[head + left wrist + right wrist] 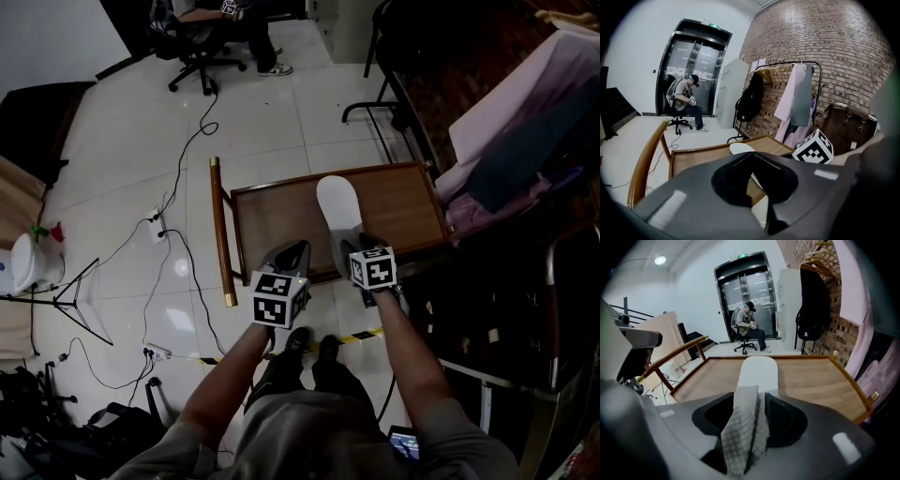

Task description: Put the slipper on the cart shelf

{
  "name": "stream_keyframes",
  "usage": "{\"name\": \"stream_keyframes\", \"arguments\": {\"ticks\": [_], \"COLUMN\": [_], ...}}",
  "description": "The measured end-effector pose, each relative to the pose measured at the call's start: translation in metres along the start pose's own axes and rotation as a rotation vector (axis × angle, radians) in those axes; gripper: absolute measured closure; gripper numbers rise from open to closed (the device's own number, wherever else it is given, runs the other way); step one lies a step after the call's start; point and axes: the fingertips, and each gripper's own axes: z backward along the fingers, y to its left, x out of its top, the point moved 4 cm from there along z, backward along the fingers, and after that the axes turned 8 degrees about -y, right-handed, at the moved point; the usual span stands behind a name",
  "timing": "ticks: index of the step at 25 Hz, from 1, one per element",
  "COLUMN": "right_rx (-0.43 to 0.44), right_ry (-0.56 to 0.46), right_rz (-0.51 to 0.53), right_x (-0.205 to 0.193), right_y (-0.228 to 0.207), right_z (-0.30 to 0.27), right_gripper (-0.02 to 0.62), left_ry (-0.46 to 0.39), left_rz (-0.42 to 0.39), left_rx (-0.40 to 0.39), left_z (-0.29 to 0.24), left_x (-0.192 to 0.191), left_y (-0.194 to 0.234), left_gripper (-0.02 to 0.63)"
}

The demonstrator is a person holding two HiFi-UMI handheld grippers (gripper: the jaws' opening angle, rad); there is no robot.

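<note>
Your right gripper (352,246) is standing mid-frame, jaws spread around the slipper (337,202) lying on the cart (281,220); left gripper (292,249) beside it, jaws together.

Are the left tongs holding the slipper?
No, the left tongs are empty; the white slipper lies beyond them on the cart shelf.

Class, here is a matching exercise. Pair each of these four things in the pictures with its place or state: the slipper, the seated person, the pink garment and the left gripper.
Things:
1. slipper
2. seated person
3. pink garment
4. left gripper

Places or states:
A. hanging from a rack
B. nothing between its jaws
C. on an office chair
D. resting on the cart shelf

Pairs: 1-D, 2-C, 3-A, 4-B
</note>
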Motion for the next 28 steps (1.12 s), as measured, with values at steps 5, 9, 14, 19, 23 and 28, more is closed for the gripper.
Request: {"name": "stream_keyframes", "arguments": {"ticks": [5,9,14,19,23,28], "right_rx": [-0.039,-0.043,-0.044,-0.049,-0.066,-0.142], "right_ry": [0.043,0.053,0.028,-0.060,-0.130,-0.225], "right_rz": [-0.028,-0.003,0.002,-0.002,-0.014,-0.042], "right_x": [-0.015,-0.014,-0.006,0.011,0.023,0.029], "right_y": [-0.007,-0.010,-0.004,0.011,0.027,0.026], "right_z": [-0.024,-0.026,-0.012,0.024,0.072,0.142], "right_gripper": [0.417,0.517,0.586,0.586,0.586,0.586], "left_ry": [0.047,0.072,0.081,0.079,0.065,0.032], "left_rz": [-0.002,-0.005,-0.002,-0.009,-0.010,-0.056], "left_rx": [0.013,0.015,0.001,-0.036,-0.097,-0.225], "left_z": [-0.011,-0.014,-0.010,0.001,0.014,0.010], "left_x": [-0.013,-0.019,-0.020,-0.013,-0.006,0.011], "left_y": [0.011,0.017,0.015,0.009,-0.009,-0.055], "left_gripper": [0.600,0.599,0.599,0.599,0.599,0.599]}}
